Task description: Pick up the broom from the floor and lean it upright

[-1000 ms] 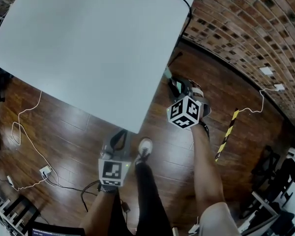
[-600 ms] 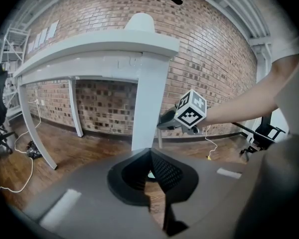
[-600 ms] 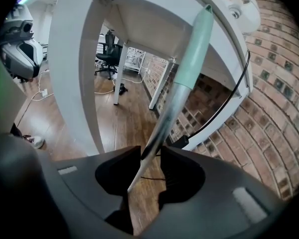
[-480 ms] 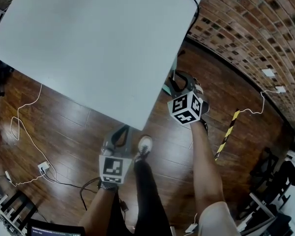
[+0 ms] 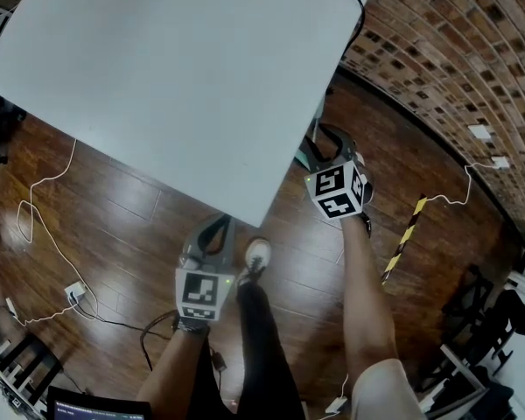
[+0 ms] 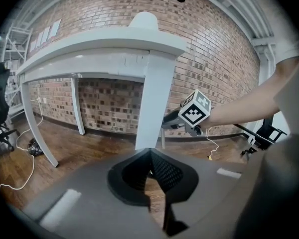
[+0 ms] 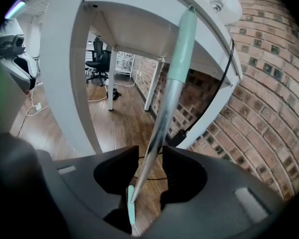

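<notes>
Grippers: 2, 1 in each hand.
Broom (image 7: 170, 86): 1; only its handle shows, silver with a mint-green upper part.
Table (image 5: 157, 77): 1, white, beside a brick wall (image 5: 455, 51).
Markings: black-and-white square patterns on 2 cubes, the left cube (image 5: 199, 294) and the right cube (image 5: 337, 191).
Right gripper (image 7: 149, 151): its jaws have just been opening and stand wide; the handle passes between them, not clamped.
Left gripper (image 6: 150, 151): jaw tips together, nothing between them.
Broom's place: handle steeply upright, top end at the table's edge.
</notes>
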Motion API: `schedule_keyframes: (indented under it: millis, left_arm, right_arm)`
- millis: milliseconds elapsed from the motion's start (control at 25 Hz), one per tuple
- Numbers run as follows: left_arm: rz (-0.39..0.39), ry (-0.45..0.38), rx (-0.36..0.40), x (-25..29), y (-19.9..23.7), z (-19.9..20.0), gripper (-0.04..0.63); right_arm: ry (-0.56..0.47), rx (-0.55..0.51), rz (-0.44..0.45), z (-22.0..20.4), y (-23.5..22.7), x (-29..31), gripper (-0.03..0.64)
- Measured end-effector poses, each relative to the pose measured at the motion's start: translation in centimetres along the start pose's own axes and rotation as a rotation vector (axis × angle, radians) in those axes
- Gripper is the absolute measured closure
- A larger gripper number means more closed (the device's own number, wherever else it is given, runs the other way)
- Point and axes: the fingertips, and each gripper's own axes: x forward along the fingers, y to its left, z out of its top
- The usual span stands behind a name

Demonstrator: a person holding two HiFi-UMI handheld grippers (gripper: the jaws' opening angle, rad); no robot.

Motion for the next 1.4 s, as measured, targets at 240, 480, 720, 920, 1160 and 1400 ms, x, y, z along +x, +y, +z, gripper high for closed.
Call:
schedule_keyframes:
  millis: [240, 480, 720, 920, 1160, 1400]
  left_arm:
    - [-0.025, -0.007, 0.005, 1.0, -1.1, 0.8, 0.595]
    - [-0.026, -0.013, 0.015, 1.2, -1.6, 1.0, 0.595]
    - [-0.047, -0.010, 0.027, 0.6, -2.5, 1.2, 0.595]
    - [-0.075, -0.029, 0.069, -0.6, -3.8, 2.4, 0.594]
    - [-0.111, -0.068, 0.137, -4.6, -4.2, 5.0, 0.595]
    - [-0.156, -0.168, 0.197, -9.3, -3.6, 10.3, 0.595]
  right_arm:
    - [-0.003, 0.047, -0.008, -0.8, 0.1, -0.6, 0.453]
    - [0.016, 0.063, -0.023, -2.4, -0.5, -1.4, 0.453]
    - [0.008, 0.168, -0.094, -3.8, -0.9, -4.6, 0.529]
    - [0.027, 0.224, -0.143, -4.7, -0.6, -8.1, 0.603]
    - [-0.015, 0.313, -0.201, -2.6, 1.0, -15.1, 0.604]
    - [-0.020, 0.319, -0.260, 0.2, 3.6, -22.2, 0.604]
